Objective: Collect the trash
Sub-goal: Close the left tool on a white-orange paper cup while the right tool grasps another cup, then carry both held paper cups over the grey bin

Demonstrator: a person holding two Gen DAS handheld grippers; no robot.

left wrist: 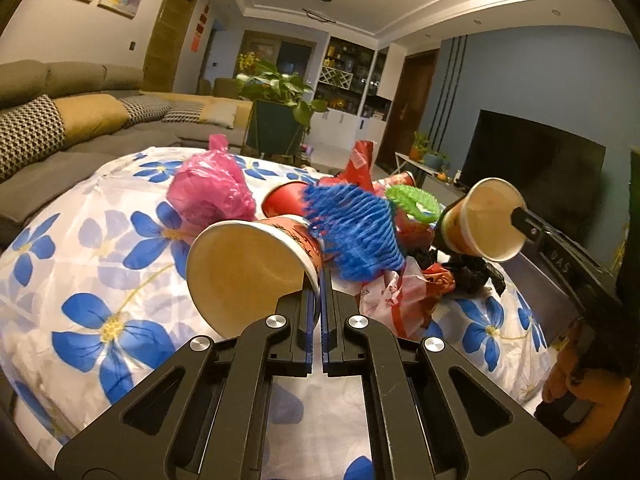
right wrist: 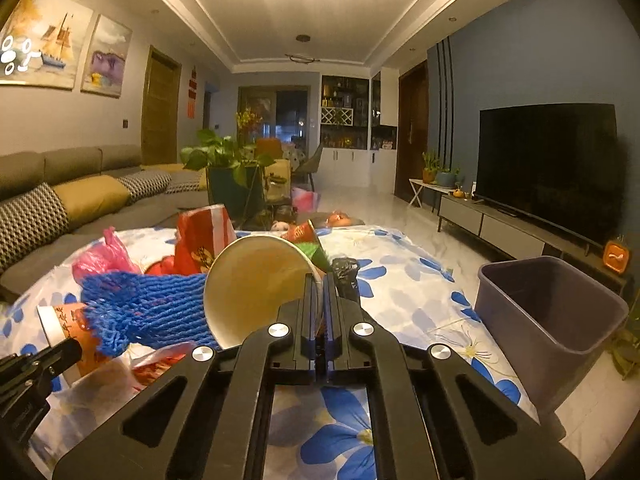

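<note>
Each gripper, left [left wrist: 320, 280] and right [right wrist: 323, 288], is clamped on a paper cup's rim over the littered table [right wrist: 408, 280], so the pick-up step looks complete; next, probably carry both cups to the grey bin [right wrist: 552, 312] and release.

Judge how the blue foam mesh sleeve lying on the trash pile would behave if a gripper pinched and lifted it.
The blue foam mesh sleeve probably flops and sags: it already drapes over the red paper cups. Its open netting looks very light, and soft enough to squash under the pads. The frayed edge could snag neighbouring wrappers and drag them along.
</note>
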